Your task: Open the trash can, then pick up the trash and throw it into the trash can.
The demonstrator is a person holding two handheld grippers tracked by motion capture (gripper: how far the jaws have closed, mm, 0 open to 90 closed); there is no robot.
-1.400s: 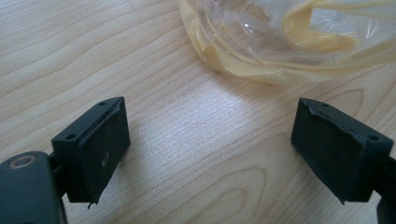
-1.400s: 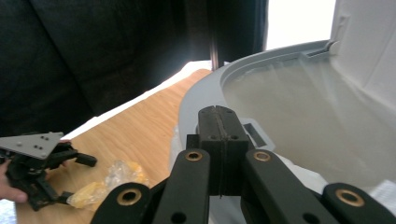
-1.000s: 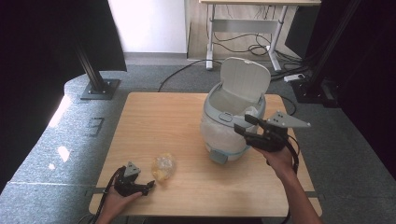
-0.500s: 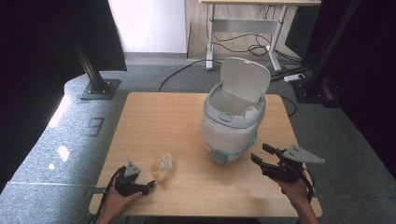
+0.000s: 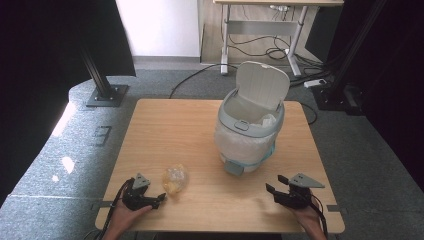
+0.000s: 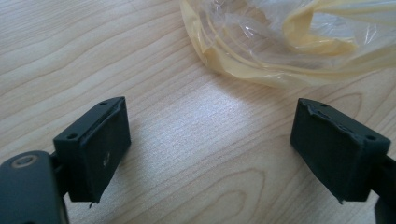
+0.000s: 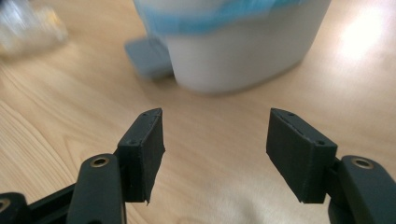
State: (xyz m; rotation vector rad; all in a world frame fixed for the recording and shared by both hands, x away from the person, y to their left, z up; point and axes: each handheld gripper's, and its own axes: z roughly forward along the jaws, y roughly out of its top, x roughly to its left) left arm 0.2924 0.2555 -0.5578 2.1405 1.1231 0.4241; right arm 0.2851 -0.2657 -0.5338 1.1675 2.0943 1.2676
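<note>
Left hand-held gripper [image 5: 161, 198]: rests low on the tabletop [image 5: 170, 130] near its front edge, at about 7 o'clock of the tabletop; jaws spread wide, nothing between them, bare wood in the gap in the left gripper view.
Crumpled plastic bag [image 5: 174, 179]: clear and yellowish, lies on the wood just beyond the left jaws, at their 1 o'clock in the high view; apart from both pads in the left gripper view [image 6: 280, 42].
Bin [image 5: 250, 132]: white with grey rim and blue band, lid [image 5: 262, 85] tipped up and open, stands right of centre, well apart from the bag, at its 2 o'clock.
Right hand-held gripper [image 5: 274, 184]: low at about 5 o'clock of the tabletop, jaws parted and empty, pointing toward the bin's base [image 7: 243, 60].
</note>
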